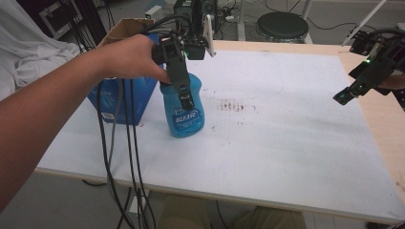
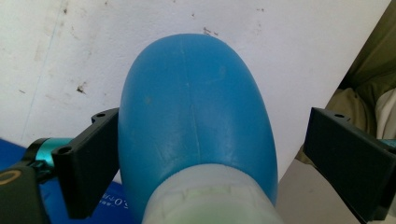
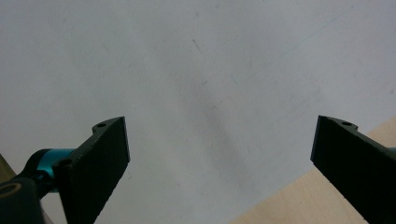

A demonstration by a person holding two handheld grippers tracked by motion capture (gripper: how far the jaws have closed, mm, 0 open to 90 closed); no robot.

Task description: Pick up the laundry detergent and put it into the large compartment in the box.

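Plainly, the blue bottle (image 1: 183,110) stands upright on the white bench (image 1: 286,143), toward its left side and just beside a blue bag (image 1: 125,99) at the bench's left edge. Its long axis runs vertical, its neck up and its printed label facing the person. The left tool (image 1: 184,90) comes down over it from above, the person's left hand (image 1: 129,56) behind it. In the left gripper view the jaws are spread — one touches or nearly touches the bottle's side, the other stands well apart, so nothing is pinched. My judgement is that the tool straddles the neck this way to close across the narrow upper part, or has just let it go; I cannot tell which. The right tool (image 1: 345,95) hangs over the bench's right edge, well apart from the bottle, its jaws spread and holding nothing — probably parked out of the way.
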